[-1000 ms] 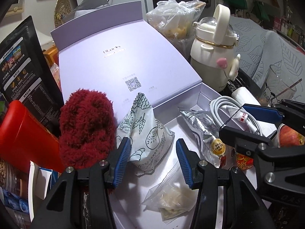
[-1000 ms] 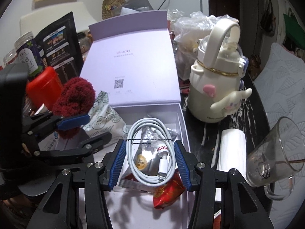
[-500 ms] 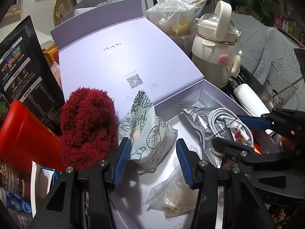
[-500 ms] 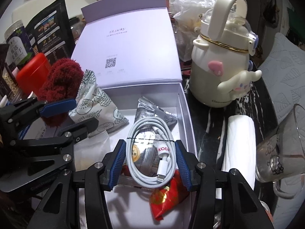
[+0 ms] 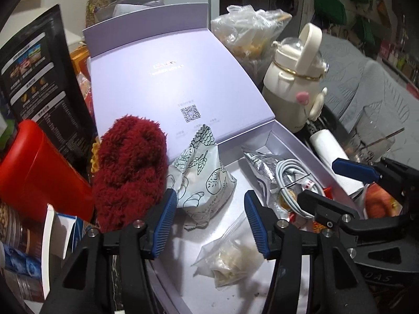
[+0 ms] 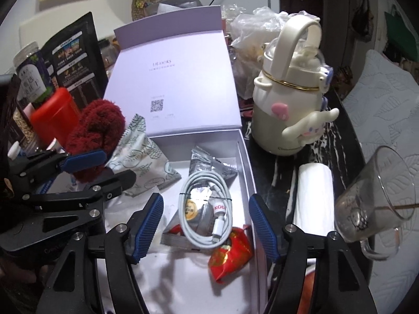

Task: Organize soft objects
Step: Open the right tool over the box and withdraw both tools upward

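Observation:
An open lilac box (image 5: 290, 141) (image 6: 243, 162) holds a leaf-printed cloth pouch (image 5: 201, 180) (image 6: 141, 154), a coiled white cable (image 6: 207, 209) (image 5: 290, 180), foil sachets (image 6: 209, 164), a red packet (image 6: 230, 253) and a clear bag of white bits (image 5: 230, 259). A fuzzy dark red soft thing (image 5: 131, 167) (image 6: 97, 130) leans on the box's left edge. My left gripper (image 5: 209, 222) is open, just short of the pouch. My right gripper (image 6: 207, 227) is open, over the cable.
A cream character jug (image 6: 290, 104) (image 5: 296, 78), a white roll (image 6: 314, 198) and a glass mug (image 6: 371, 204) stand right of the box. A red tub (image 5: 34, 172), black snack bag (image 5: 39, 73) and jars crowd the left. A plastic bag (image 5: 248, 34) sits behind.
My right gripper has opened wider and pulled back a little from the cable. My left gripper stays open by the pouch, its view shifted slightly.

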Action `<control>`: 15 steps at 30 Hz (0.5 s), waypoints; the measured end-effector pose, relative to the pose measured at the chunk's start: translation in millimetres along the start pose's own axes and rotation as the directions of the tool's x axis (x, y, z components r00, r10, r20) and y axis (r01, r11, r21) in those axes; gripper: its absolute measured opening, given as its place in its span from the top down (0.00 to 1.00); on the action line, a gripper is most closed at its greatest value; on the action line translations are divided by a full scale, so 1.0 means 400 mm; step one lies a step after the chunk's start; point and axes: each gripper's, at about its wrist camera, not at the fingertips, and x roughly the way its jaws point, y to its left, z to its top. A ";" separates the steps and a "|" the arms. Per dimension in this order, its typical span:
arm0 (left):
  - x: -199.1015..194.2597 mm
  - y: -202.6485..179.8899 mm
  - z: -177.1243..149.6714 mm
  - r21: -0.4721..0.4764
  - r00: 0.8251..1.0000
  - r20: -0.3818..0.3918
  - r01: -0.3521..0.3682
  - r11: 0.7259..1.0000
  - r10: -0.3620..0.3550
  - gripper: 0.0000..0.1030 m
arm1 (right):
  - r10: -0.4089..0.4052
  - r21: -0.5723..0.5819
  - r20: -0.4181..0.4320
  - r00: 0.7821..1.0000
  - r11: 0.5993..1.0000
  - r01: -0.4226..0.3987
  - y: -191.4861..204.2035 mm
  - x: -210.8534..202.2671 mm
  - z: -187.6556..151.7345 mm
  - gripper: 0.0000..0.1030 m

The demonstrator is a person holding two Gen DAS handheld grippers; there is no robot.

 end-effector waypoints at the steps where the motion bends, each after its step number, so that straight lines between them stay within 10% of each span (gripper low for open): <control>1: -0.008 0.003 -0.001 -0.008 1.000 0.005 0.003 1.000 -0.003 0.47 | -0.006 -0.003 0.003 1.000 1.000 0.006 0.003 -0.007 -0.001 0.34; 15: -0.238 0.000 -0.011 -0.026 0.989 0.146 -0.030 0.999 0.034 0.28 | -0.029 -0.024 0.126 0.992 0.999 0.032 0.061 -0.233 -0.003 0.34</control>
